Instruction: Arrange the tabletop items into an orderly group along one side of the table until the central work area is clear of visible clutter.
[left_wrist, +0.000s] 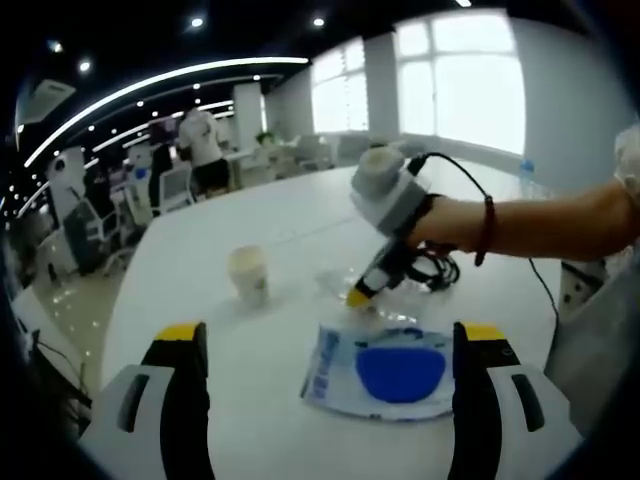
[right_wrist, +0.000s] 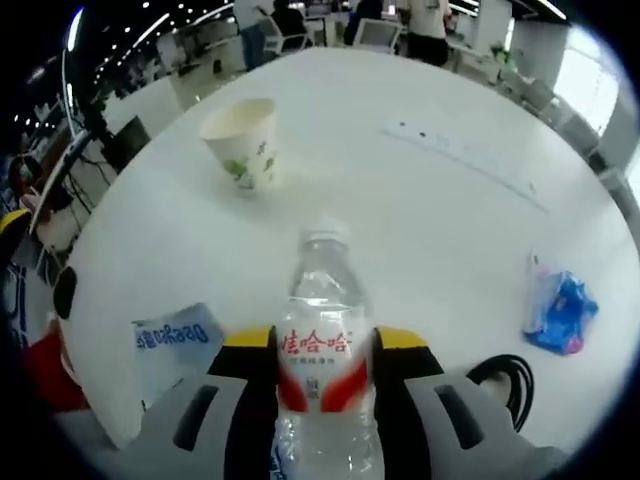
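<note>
on the white desk (right_wrist: 470, 230), between our right tongs (right_wrist: 325, 350), lies a clear water bottle (right_wrist: 322, 330), its body clamped at the red label and its cap pointing ahead toward the paper cup (right_wrist: 243, 140). it looks light, smooth and a bit squashy, so we judge the labelled waist the surest hold. our left tongs (left_wrist: 330, 345) stand apart, hovering over a flat blue-and-white packet (left_wrist: 385, 370), soft and thin.

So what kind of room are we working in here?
Most likely an open-plan office: a big white table, rows of desks and office chairs behind it, large windows, and strip ceiling lights.
</note>
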